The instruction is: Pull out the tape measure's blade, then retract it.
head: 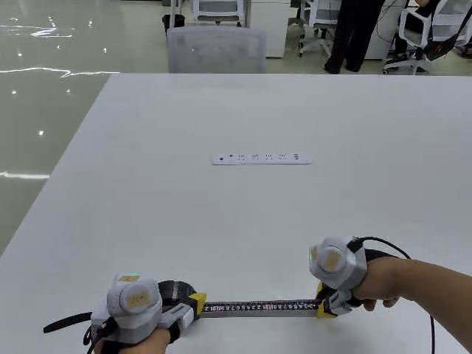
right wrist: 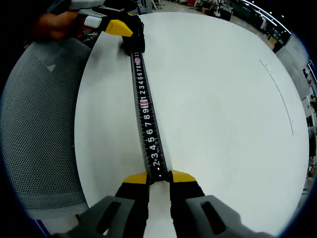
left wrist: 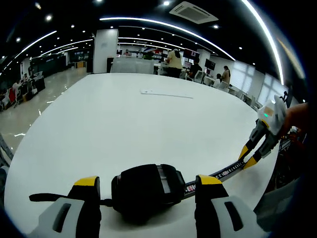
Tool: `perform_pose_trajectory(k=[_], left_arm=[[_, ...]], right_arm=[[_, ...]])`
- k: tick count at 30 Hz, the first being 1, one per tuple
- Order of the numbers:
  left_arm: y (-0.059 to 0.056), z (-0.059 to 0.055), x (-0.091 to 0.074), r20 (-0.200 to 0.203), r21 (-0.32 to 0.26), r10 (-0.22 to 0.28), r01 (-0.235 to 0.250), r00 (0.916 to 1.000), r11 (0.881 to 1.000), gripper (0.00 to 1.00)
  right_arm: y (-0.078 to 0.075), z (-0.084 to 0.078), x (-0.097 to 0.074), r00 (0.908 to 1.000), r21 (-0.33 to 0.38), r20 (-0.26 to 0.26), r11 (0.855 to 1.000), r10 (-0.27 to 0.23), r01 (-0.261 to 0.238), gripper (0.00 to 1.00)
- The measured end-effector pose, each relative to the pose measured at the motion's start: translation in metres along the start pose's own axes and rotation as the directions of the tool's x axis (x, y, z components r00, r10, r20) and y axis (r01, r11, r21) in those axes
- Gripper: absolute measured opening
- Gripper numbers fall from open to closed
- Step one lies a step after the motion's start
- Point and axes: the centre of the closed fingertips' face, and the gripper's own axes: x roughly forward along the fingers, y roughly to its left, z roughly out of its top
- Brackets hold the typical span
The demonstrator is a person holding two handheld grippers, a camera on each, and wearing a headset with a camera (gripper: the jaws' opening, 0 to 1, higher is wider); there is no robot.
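A black tape measure lies near the table's front edge, and my left gripper is shut on its body. In the left gripper view the body sits between the yellow-tipped fingers of that gripper. The blade is drawn out flat to the right along the white table. My right gripper is shut on the blade's end. In the right gripper view the numbered blade runs from my right gripper up to the body and the left gripper.
A white power strip lies mid-table, also in the left gripper view. A grey chair stands at the far edge. A mesh chair seat is beside the near edge. People and office chairs are far behind.
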Motion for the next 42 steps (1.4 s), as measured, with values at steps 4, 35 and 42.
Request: perform_pose_trajectory(k=[4, 35, 42], left_arm=[[-0.004, -0.003, 0.001, -0.014, 0.02, 0.002, -0.002, 0.9999, 1.0, 0.68], [0.005, -0.01, 0.003, -0.056, 0.01, -0.03, 0.03, 0.998, 0.999, 0.57], [0.004, -0.011, 0.002, -0.055, 0.006, -0.049, 0.049, 0.9973, 0.999, 0.57]], right_arm=[[0.0, -0.001, 0.0, 0.9997, -0.004, -0.023, 1.0, -0.001, 0.001, 0.14], [0.0, -0.001, 0.0, 1.0, 0.029, -0.003, 1.0, -0.005, 0.005, 0.14], [0.003, -0.002, -0.002, 0.9991, 0.069, 0.031, 0.997, 0.028, -0.03, 0.14]])
